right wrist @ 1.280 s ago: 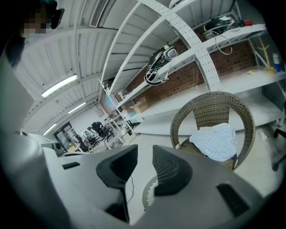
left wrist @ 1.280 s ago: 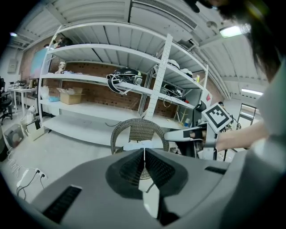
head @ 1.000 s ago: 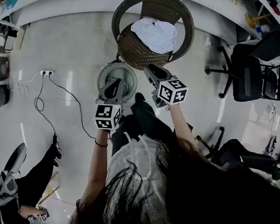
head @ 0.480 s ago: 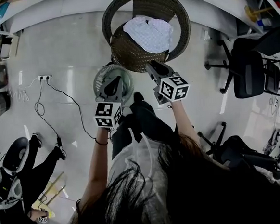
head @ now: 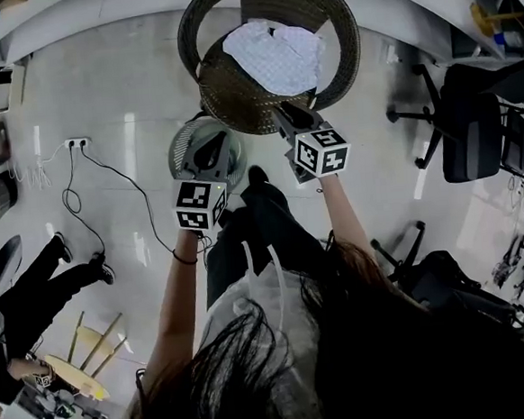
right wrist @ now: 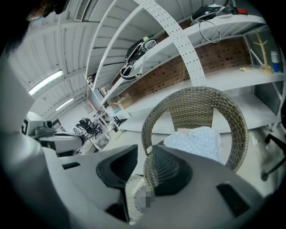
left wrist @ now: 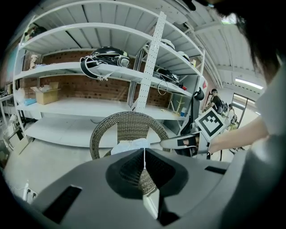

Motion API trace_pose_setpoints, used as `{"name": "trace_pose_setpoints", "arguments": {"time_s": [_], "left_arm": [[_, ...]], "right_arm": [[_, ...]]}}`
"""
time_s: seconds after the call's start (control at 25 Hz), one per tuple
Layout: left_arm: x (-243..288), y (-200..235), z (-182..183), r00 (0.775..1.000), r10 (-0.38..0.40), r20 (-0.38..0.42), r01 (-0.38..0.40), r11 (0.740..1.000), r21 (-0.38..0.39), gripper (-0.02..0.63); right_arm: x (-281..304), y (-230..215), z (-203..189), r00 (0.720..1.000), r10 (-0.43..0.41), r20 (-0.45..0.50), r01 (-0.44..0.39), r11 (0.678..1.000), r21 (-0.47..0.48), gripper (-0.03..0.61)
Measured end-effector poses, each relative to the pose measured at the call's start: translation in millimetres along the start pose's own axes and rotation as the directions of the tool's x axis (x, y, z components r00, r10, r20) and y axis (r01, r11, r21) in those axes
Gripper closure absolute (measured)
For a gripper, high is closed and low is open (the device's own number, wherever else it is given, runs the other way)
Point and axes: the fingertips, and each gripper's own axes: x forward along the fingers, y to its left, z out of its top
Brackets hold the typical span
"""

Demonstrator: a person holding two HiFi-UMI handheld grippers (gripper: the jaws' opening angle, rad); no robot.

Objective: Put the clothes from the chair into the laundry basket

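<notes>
**benchrat:** Polished grey floor (head: 116, 71), racks of shelving (left wrist: 80, 105) at the back, nothing picked up yet. Where do you reckon this goes sideways?

**loomfan:** Starting at the tongs. The left tongs (left wrist: 144, 156) are clenched tight, just a seam between the jaws and nothing in them. If they reach the fabric like that, they'll only shove it about. The right tongs (right wrist: 144, 166) are cracked open a little, empty, touching nothing. My guess is a gap that narrow bites one thin fold, so the rest could trail and catch on the weave.

**benchrat:** And the clothes?

**loomfan:** The pale checked clothes (head: 277, 54) lie bunched on the seat of the wicker chair (head: 231, 98), ahead of both tips and untouched. The round slatted basket (head: 180, 152), which I take for the laundry basket, stands on the floor beside the chair. It's under the left tongs and right by the person's feet. So the other risks, I'd say, are a foot knocking it, or a loosely held piece dropping on the floor short of the rim.
</notes>
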Motion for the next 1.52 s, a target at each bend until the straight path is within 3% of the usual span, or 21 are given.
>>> {"name": "trace_pose_setpoints", "arguments": {"time_s": [0.36, 0.88, 1.04, 1.2, 1.52], "left_arm": [[47, 3, -6, 0.999, -0.031, -0.043, 0.032, 0.999, 0.014, 0.594], [87, 19, -44, 0.992, -0.044, -0.123, 0.044, 0.999, -0.003, 0.594], [96, 31, -54, 0.989, -0.041, -0.141, 0.042, 0.999, 0.001, 0.594], [103, 38, -68, 0.987, -0.03, -0.159, 0.03, 1.0, -0.005, 0.594], [108, 57, -98, 0.979, -0.015, -0.204, 0.013, 1.0, -0.012, 0.594]], "right_arm": [[38, -65, -19, 0.994, -0.038, -0.099, 0.033, 0.998, -0.057, 0.463], [106, -166, -66, 0.95, -0.117, -0.29, 0.071, 0.983, -0.167, 0.333], [132, -186, -72, 0.931, -0.169, -0.323, 0.082, 0.96, -0.266, 0.313], [156, -210, -80, 0.909, -0.25, -0.334, 0.108, 0.914, -0.391, 0.288], [206, -226, -111, 0.846, -0.279, -0.454, 0.035, 0.879, -0.475, 0.262]]}}
